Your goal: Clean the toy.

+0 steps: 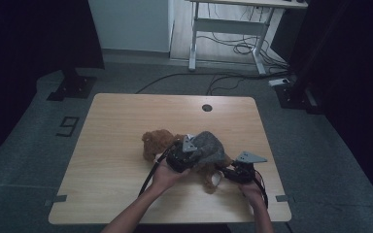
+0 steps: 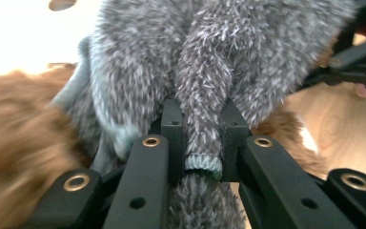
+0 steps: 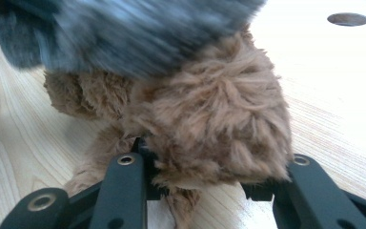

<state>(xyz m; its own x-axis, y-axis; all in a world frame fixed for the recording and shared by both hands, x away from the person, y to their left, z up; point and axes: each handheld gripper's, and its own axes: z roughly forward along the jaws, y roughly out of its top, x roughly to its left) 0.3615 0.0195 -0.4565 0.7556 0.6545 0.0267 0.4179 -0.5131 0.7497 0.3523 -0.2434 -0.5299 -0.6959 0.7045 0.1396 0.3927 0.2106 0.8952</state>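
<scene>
With the left gripper point(image 2: 202, 138) pinched on a fold of the grey fuzzy garment point(image 2: 205, 71) and the right gripper point(image 3: 209, 181) clamped around the brown plush toy's point(image 3: 205, 114) foot just ahead of its jaws, the garment probably needed a slow, steady pull while that foot was held firm.

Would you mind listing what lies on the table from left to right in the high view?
Brown plush toy → left gripper, shut on the grey fuzzy garment → right gripper, shut on the toy's furry limb.
</scene>
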